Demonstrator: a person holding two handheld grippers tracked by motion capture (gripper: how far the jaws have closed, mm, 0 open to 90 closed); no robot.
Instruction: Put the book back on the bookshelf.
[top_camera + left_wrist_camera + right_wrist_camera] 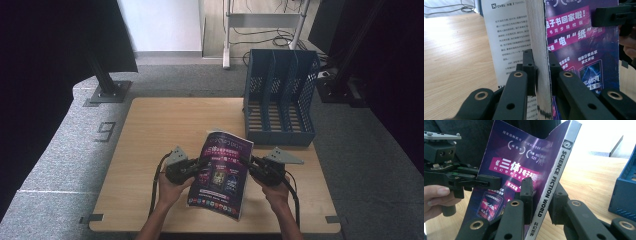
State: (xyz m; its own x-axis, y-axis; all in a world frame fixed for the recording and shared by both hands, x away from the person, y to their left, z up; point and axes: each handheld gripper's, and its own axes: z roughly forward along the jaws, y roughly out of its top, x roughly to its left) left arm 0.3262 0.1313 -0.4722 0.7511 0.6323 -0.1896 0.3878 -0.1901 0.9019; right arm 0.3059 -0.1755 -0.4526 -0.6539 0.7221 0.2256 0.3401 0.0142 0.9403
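We had the magazine (221,172) lifted off the table (150,150) near its front edge, between both hands, cover up and tilted. Left gripper (192,168) at 9 o'clock of the magazine, jaws clamped on the open page edge (541,62), probably so the pages couldn't fan out. Right gripper (254,167) at 3 o'clock, jaws pinched on the spine (550,187) for the stiffest hold. We judged a two-sided grip kept the floppy thing flat enough to steer. Blue file rack (280,97) stood at 1 o'clock from the magazine, well apart, slots open upward, likely where it was headed
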